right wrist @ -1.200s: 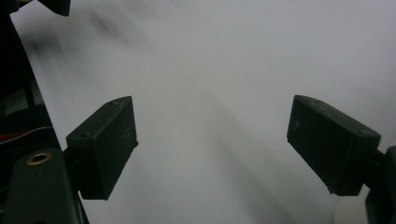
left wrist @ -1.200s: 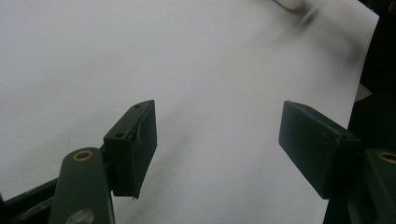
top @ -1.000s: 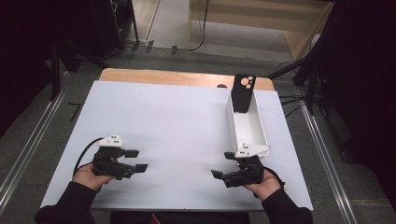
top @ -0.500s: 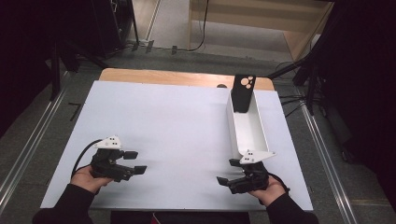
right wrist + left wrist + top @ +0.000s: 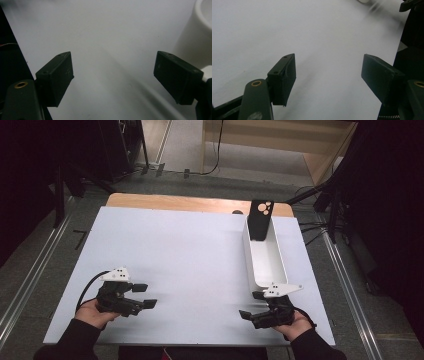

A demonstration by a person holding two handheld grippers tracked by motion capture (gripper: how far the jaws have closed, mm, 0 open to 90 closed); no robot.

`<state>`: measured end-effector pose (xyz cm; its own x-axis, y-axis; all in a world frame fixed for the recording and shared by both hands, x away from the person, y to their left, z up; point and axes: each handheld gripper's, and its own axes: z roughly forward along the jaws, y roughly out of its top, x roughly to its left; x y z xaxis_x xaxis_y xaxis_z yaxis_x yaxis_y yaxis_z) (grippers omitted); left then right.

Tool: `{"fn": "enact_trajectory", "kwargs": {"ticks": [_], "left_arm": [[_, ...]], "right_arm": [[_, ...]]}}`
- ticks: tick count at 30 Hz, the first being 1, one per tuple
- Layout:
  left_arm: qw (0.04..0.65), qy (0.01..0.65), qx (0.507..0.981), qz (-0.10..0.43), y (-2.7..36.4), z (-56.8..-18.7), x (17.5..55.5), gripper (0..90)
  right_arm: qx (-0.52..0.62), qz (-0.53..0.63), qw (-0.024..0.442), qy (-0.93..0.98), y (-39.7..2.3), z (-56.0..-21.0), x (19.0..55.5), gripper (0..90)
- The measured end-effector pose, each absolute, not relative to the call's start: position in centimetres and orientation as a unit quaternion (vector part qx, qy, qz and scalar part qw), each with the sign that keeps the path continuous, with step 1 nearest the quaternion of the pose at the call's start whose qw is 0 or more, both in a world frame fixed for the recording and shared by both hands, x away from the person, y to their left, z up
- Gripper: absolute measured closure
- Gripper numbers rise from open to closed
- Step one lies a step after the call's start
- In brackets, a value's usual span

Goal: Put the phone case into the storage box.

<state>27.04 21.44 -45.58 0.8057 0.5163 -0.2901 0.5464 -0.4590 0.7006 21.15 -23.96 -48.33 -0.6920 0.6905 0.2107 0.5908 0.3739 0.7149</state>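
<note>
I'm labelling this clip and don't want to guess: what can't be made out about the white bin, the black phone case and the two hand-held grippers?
- Black phone case, high view: its lower end sits inside the white bin, hidden by the bin wall.
- White bin, right gripper view: cut off by the right edge.
- Left hand-held gripper and right hand-held gripper, high view: jaws too small; open and empty in the gripper views.
- Top of left gripper view: blurred.

Table point(image 5: 190, 250): plain white top, no pattern; a light wood-coloured strip showed along its far edge. Tray point(image 5: 264, 265): long, white inside and out. Phone case point(image 5: 260, 219): black, with pale round cut-outs near its top. Left gripper point(image 5: 145, 295) and right gripper point(image 5: 251, 305): black bodies and jaws, each topped by a pale grey plate. Sleeves: black.
</note>
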Motion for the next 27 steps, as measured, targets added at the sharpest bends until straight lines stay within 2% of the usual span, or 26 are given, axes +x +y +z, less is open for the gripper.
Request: {"fn": "enact_trajectory", "kwargs": {"ticks": [6, 27], "left_arm": [[0.416, 0.310, 0.855, -0.019, 21.47, -45.61, 27.09, 27.6], [0.413, 0.308, 0.857, -0.022, 21.37, -45.69, 27.19, 27.6]], "right_arm": [[0.393, 0.405, 0.066, 0.823, -24.62, -48.45, 21.24, 17.3], [0.391, 0.405, 0.064, 0.824, -24.62, -48.43, 21.28, 17.4]]}}
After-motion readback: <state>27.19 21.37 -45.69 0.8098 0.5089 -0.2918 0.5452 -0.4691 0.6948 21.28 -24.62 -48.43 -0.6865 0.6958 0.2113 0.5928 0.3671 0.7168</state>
